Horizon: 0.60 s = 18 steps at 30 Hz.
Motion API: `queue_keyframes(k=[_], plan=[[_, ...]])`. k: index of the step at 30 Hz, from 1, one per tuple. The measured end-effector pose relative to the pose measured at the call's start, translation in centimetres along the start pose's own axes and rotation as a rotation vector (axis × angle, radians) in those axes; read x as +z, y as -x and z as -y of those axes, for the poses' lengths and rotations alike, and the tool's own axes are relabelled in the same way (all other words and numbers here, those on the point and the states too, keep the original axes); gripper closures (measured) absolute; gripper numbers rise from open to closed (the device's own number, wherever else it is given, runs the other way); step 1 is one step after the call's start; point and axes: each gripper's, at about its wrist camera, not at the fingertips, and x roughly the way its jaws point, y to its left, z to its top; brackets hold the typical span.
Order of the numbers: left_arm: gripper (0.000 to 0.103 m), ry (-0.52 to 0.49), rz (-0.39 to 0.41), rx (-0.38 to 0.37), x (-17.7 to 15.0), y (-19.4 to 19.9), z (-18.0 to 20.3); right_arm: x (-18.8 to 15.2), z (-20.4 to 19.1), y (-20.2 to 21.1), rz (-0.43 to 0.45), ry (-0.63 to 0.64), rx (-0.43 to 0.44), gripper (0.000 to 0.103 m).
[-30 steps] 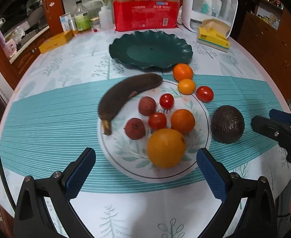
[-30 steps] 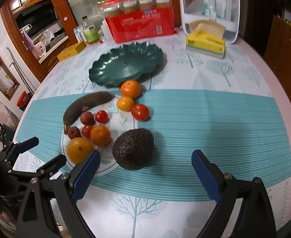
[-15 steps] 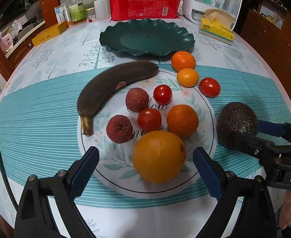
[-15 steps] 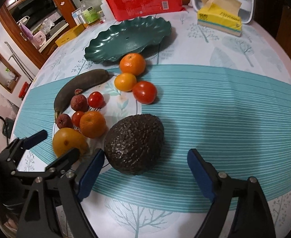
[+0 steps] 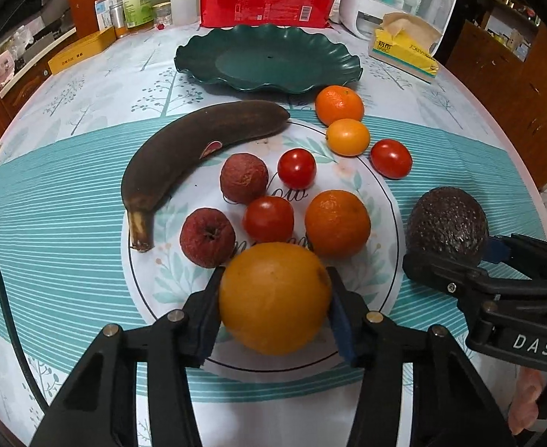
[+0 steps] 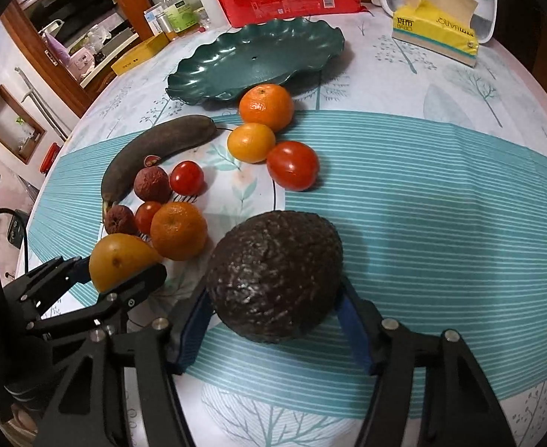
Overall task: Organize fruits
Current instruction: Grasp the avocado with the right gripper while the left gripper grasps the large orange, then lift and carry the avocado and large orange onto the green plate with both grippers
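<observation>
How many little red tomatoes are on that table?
3. Two sit on the white plate: one tomato farther back, one tomato mid-plate. A third tomato lies off its right rim, on the cloth. None seem hidden.

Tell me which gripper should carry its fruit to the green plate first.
Left, probably. The left gripper already clamps the big orange, in line with the green plate. The right gripper grips the avocado, farther off to the side.

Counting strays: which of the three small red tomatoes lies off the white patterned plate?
The rightmost small red tomato, on the teal striped cloth beside the small yellow-orange citrus; the other two sit on the plate.
</observation>
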Motion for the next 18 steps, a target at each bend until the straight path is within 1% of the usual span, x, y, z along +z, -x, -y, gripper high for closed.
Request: queue_keyframes(k=[8,13,18], plan=[[0.055,0.02,0.015,0.0,-0.4,1.2,-0.7,-0.6,0.1,0.3,0.0,-0.005,-0.011,0.04],[0.056,0.029,0.041,-0.006,-0.2,3.4,-1.0,-1.1,-0.1,1.0,0.003,-0.007,-0.019,0.04],[0.056,0.028,0.067,-0.02,1.1,6.4,-1.0,-0.8,-1.0,3.1,0.036,0.017,-0.019,0.04]])
